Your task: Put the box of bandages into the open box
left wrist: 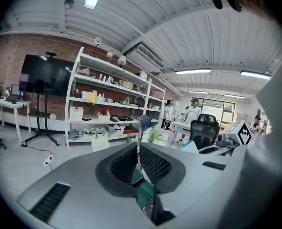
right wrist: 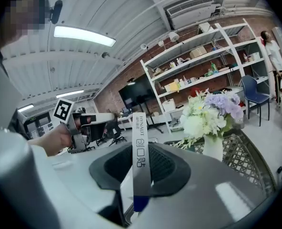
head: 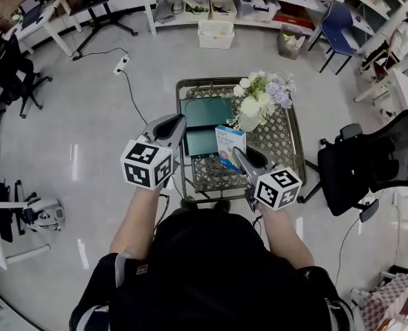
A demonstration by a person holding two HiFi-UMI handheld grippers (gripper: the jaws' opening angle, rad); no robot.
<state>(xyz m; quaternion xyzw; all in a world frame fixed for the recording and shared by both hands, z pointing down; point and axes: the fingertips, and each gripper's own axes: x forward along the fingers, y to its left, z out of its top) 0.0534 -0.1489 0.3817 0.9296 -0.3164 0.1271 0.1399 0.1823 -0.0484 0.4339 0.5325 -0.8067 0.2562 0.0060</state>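
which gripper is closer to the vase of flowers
Right. The right gripper, jaws shut on the bandage box, sits just on the near side of the vase. The left gripper is farther off, across the green box.

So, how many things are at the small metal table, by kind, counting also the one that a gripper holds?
box of bandages: 1
open box: 1
vase of flowers: 1
Total: 3
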